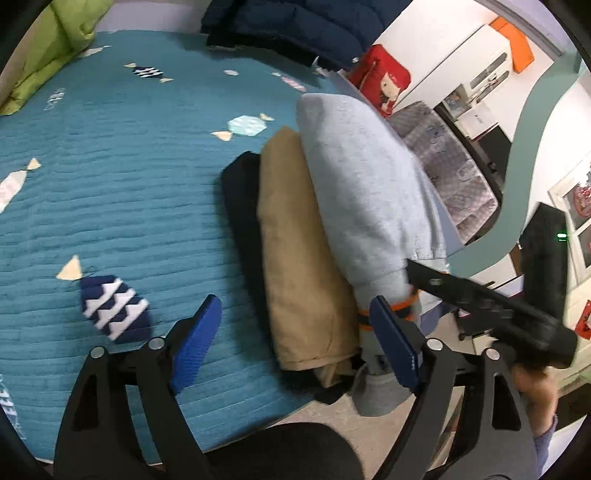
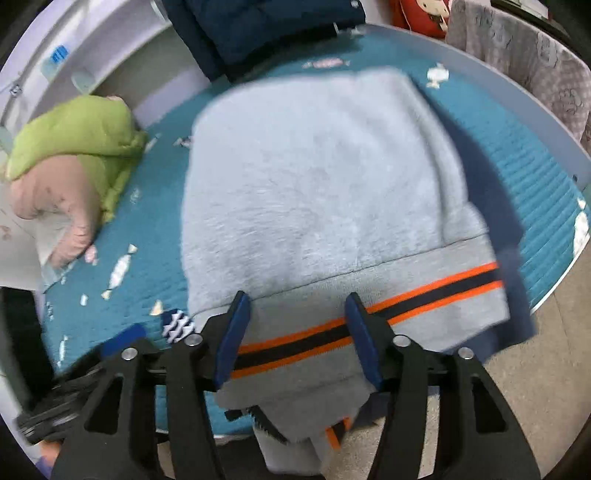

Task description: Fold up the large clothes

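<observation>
The light grey sweater (image 2: pixel 325 177), folded, with an orange-and-black striped hem band (image 2: pixel 369 321), lies on top of a stack at the near edge of the bed (image 1: pixel 110 184). The right gripper (image 2: pixel 297 339) is at that hem, its blue-padded jaws spread with the striped band running between them; whether the pads actually press the cloth I cannot tell. Part of the hem hangs over the bed's edge toward the floor (image 2: pixel 535 369).

From the left wrist view, the left gripper (image 1: pixel 295 343) has its jaws wide apart and empty, hovering over the teal quilt just beside the stack. The stack shows in layers: a black garment (image 1: pixel 240 206) lowest, a tan garment (image 1: pixel 295 236) on it, the grey sweater uppermost.

Farther back on the bed, a lime-green and pink padded jacket (image 2: pixel 77 147) lies to the left, and a navy puffer jacket (image 2: pixel 258 29) lies at the far side. Beyond the bed stand a red cushion (image 1: pixel 384 81) and a white cabinet (image 1: pixel 461 55).
</observation>
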